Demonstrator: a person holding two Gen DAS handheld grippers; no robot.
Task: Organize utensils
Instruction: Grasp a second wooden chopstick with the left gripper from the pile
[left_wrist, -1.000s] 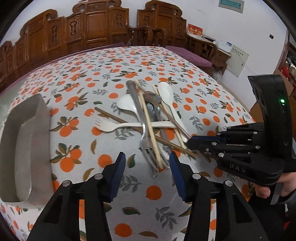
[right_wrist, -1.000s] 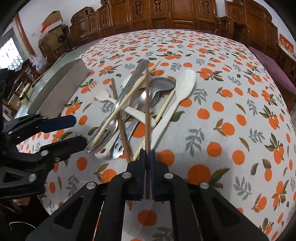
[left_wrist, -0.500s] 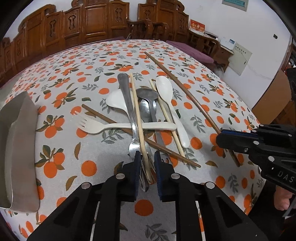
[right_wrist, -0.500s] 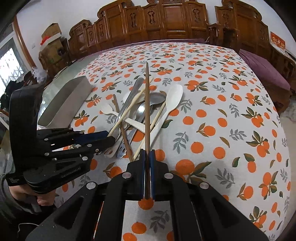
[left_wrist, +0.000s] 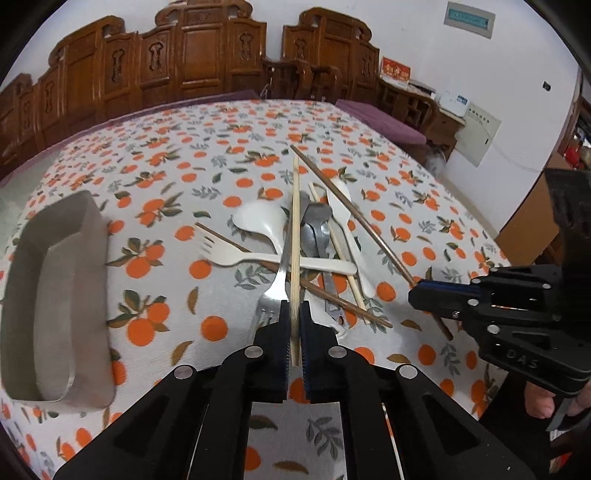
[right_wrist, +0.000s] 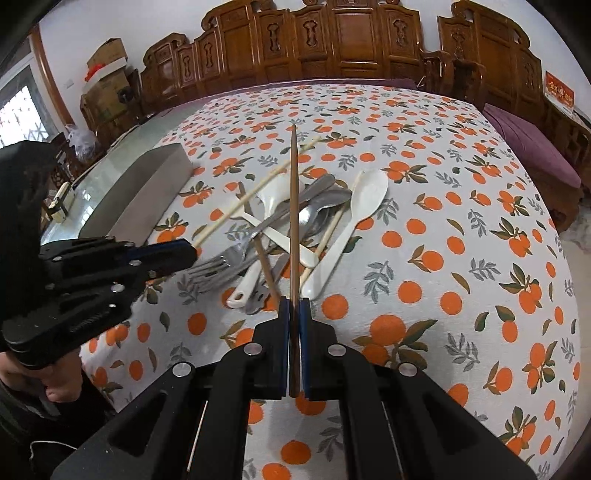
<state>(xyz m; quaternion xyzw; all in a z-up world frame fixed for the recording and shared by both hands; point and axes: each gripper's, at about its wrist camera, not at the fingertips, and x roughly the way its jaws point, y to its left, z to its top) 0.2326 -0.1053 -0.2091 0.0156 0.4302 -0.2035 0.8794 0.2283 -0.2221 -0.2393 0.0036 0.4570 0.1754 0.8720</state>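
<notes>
A pile of utensils lies mid-table: a white plastic fork (left_wrist: 236, 254), white spoons (right_wrist: 364, 206), metal spoons (left_wrist: 314, 229), a metal fork (right_wrist: 218, 264), and more chopsticks. My left gripper (left_wrist: 294, 325) is shut on a pale bamboo chopstick (left_wrist: 295, 236), lifted above the pile; it also shows in the right wrist view (right_wrist: 255, 192). My right gripper (right_wrist: 294, 321) is shut on a dark brown chopstick (right_wrist: 293, 206), held above the pile; it shows in the left wrist view (left_wrist: 347, 210). A grey metal tray (left_wrist: 55, 295) stands left of the pile.
The table wears an orange-print cloth (right_wrist: 461, 258). Carved wooden chairs (right_wrist: 351, 40) line the far side. A purple cushion (right_wrist: 532, 147) lies beyond the right edge. Cardboard boxes (right_wrist: 107, 59) stand at far left.
My left gripper closed on the pale chopstick and lifted it off the pile. My right gripper raised the dark chopstick higher and pulled back a little.
</notes>
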